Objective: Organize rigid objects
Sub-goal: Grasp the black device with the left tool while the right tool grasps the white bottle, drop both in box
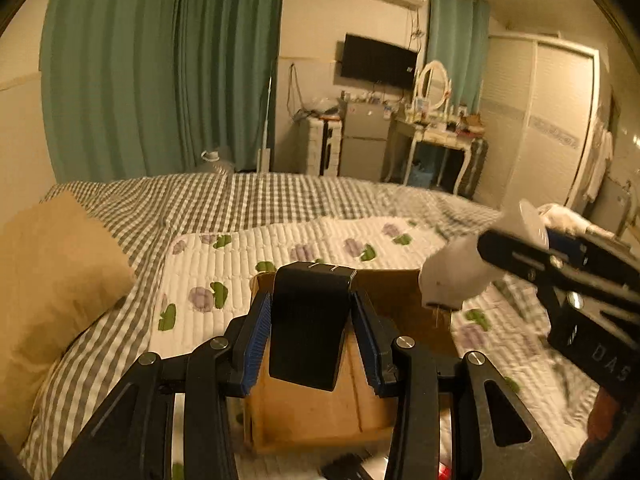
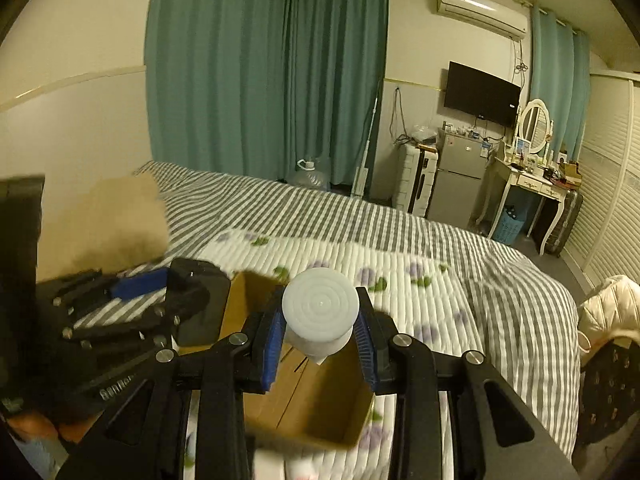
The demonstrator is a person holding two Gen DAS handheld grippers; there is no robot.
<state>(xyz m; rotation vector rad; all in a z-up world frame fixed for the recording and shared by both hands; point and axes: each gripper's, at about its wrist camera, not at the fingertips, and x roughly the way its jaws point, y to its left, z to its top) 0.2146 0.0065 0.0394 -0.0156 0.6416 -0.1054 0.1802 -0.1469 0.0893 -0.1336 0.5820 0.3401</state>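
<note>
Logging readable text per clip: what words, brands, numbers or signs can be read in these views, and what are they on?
"DAS": partial white lettering on the body of the right gripper, seen from the left wrist view.
White embossed lettering on the body of the left gripper, in the right wrist view: too blurred to read.
Mark on the television lower edge: too small to read.
Label on the air conditioner: too small to read.
Black object and white bottle: no text seen.

The right gripper (image 1: 496, 248) is showing motion-blurred in the left wrist view, cut off by the right edge. The white bottle (image 2: 320, 320) is hiding its own lower body. The cardboard box (image 1: 320, 412) floor is lying partly hidden behind the black case (image 1: 310, 320).
</note>
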